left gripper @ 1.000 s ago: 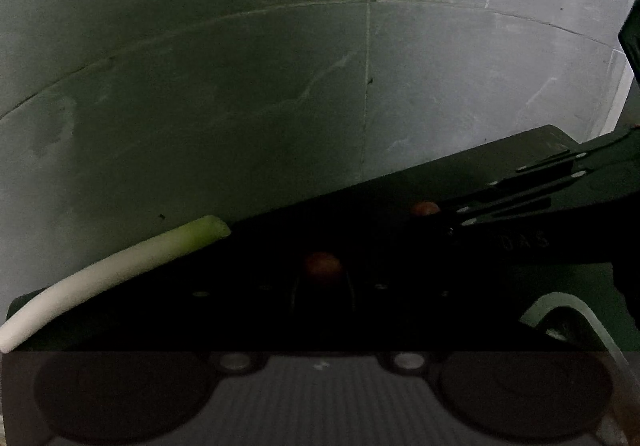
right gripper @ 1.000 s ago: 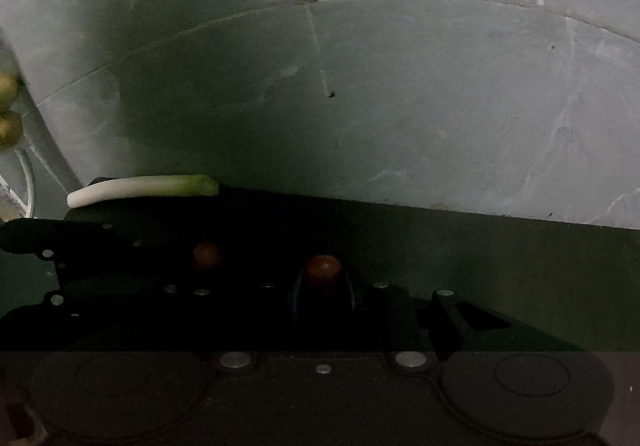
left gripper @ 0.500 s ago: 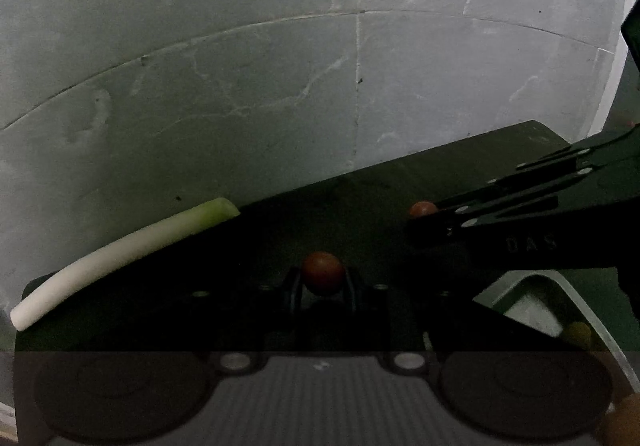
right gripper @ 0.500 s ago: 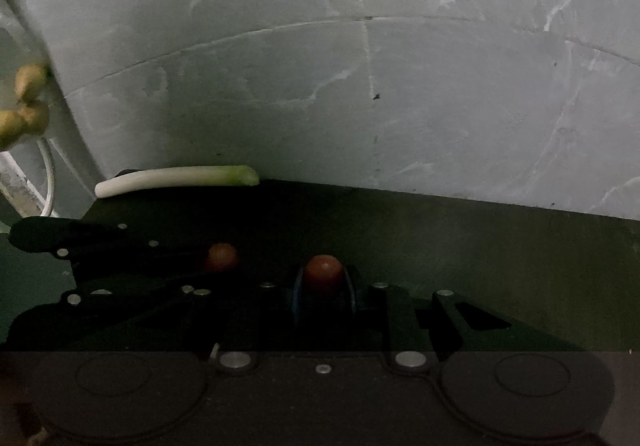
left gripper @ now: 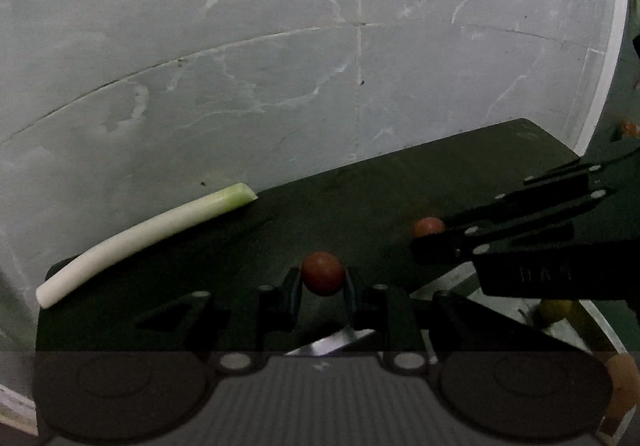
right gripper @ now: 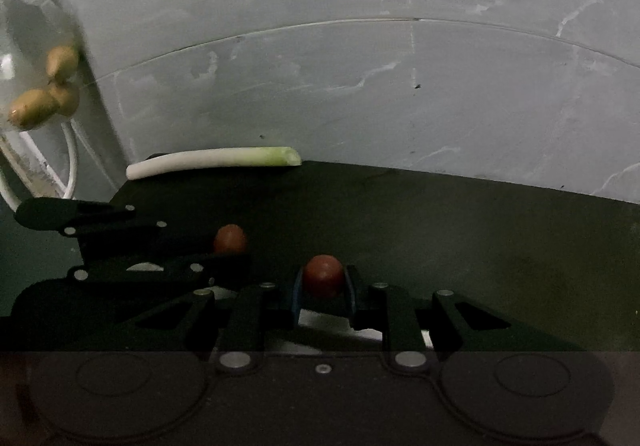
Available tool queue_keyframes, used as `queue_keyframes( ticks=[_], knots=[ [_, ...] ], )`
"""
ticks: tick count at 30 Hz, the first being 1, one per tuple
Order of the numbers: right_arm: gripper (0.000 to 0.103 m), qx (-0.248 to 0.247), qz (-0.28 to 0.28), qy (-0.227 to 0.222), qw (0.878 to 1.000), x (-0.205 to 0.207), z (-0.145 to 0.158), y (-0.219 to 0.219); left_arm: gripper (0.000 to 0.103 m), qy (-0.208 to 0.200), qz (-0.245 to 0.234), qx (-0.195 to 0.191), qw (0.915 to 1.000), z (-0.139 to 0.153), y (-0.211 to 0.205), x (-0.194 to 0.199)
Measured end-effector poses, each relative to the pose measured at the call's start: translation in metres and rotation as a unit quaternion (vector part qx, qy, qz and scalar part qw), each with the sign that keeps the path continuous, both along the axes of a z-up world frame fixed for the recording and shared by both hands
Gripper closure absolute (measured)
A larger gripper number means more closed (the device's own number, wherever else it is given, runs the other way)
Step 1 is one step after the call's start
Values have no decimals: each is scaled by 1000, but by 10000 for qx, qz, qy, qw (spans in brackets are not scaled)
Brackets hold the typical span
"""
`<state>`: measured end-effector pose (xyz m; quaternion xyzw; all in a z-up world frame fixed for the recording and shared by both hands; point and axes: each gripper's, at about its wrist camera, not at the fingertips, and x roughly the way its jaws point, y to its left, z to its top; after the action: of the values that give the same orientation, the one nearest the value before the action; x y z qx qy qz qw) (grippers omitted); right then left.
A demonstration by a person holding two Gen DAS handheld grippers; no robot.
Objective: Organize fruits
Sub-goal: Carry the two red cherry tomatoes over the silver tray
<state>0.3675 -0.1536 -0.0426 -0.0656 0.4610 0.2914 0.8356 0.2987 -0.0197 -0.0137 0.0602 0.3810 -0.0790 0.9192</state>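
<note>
Left wrist view: a grey marbled tile floor [left gripper: 280,65] fills the background behind a dark board [left gripper: 360,213], on whose far edge lies a leek stalk [left gripper: 148,230]. The left gripper [left gripper: 323,278] is clamped on a small red fruit [left gripper: 323,273], and the right gripper [right gripper: 323,282] is clamped on another red fruit [right gripper: 323,274]. In the right wrist view, yellowish fruits [right gripper: 44,89] sit at the left edge.
</note>
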Motion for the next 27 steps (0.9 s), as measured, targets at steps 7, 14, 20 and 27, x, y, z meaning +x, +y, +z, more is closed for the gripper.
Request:
queue_keyframes(
  ticks=[7, 14, 20, 27],
  knots=[
    [80, 35, 68, 19, 10000, -18, 6, 8, 78, -42, 61, -40, 10000, 6, 7, -16],
    [80, 63, 154, 24, 9999, -34, 12, 17, 78, -62, 156, -85, 9998, 11, 15, -29],
    [80, 41, 207, 55, 9998, -42, 14, 24, 78, -60, 224, -109, 9997, 13, 21, -41],
    [80, -19, 242, 101, 9997, -53, 12, 26, 78, -23, 271, -145, 9995, 12, 27, -53]
  ],
)
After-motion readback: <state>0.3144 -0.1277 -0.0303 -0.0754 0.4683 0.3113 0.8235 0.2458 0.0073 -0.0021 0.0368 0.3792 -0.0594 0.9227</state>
